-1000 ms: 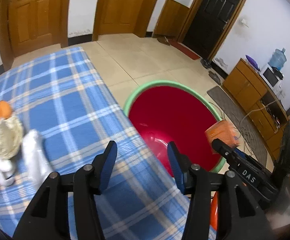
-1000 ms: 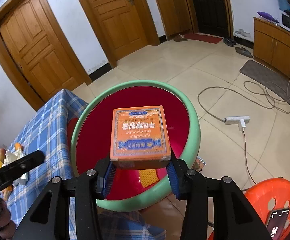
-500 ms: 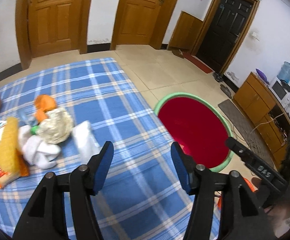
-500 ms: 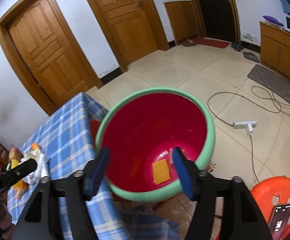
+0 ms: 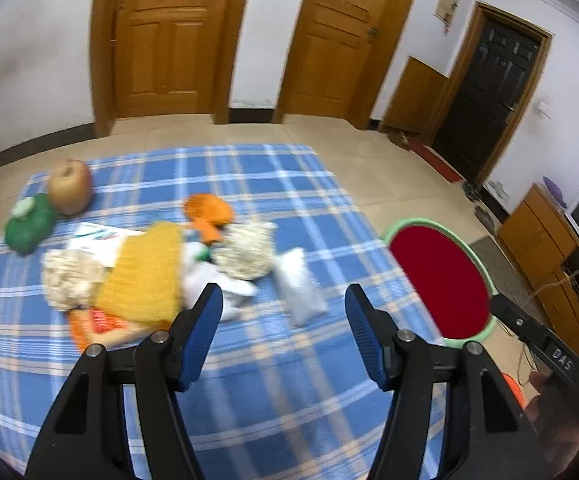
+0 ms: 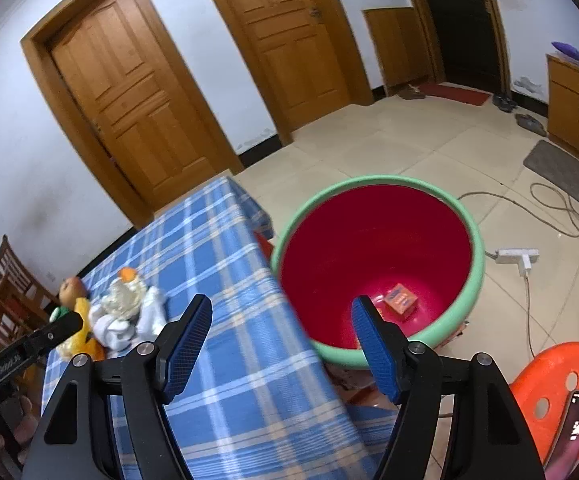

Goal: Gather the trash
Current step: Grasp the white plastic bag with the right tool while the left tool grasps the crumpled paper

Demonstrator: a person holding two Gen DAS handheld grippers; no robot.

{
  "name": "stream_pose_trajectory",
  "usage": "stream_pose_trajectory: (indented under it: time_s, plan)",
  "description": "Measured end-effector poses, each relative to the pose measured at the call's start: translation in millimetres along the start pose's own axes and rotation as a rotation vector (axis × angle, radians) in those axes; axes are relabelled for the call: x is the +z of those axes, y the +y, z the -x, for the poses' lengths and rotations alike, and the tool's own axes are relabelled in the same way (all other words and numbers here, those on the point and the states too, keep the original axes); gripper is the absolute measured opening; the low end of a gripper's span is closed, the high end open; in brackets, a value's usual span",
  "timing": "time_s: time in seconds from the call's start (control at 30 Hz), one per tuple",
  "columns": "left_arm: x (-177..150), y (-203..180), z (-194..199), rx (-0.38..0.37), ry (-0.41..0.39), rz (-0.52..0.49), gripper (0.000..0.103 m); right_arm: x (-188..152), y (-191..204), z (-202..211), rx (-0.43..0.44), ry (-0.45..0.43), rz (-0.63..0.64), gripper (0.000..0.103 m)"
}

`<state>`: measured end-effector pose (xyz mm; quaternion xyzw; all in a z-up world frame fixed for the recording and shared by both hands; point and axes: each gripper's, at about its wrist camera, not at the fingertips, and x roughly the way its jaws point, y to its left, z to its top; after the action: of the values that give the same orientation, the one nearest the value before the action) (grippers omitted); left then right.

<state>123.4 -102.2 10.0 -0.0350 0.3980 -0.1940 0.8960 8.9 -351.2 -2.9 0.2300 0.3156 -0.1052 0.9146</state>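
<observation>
- Red plastic basin with green rim (image 6: 377, 248), ahead-right of the right gripper (image 6: 281, 332): now contains the orange cardboard box (image 6: 400, 299), just dropped.
- Right gripper: jaws spread, empty since release.
- Left gripper (image 5: 283, 320): unclenched, now facing the remaining trash pile (image 5: 193, 264) ahead-left; next pickup likely.

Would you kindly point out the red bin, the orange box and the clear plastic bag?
red bin (image 6: 474, 236), right wrist view, on its green rim.
orange box (image 6: 400, 300), right wrist view, on its top face.
clear plastic bag (image 5: 299, 286), left wrist view, on its middle.
</observation>
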Motion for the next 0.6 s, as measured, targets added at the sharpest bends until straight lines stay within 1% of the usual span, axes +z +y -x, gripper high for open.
stream_pose_trajectory:
  time_s: [0.23,0.47,0.6]
  plan:
    - [3.5,49.0,16.1,0.102,-0.031,0.041,0.063,-1.8,31.9,-2.1,0.036,0.015,0.059,0.077]
    - [2.1,97.5,20.2,0.207,-0.026,0.083,0.064,-5.1,58.8,-12.9,0.065,0.042,0.126,0.077]
    - [0.7,118.8,17.2,0.251,-0.014,0.103,0.068,-7.8,76.6,-24.2,0.076,0.07,0.175,0.077]
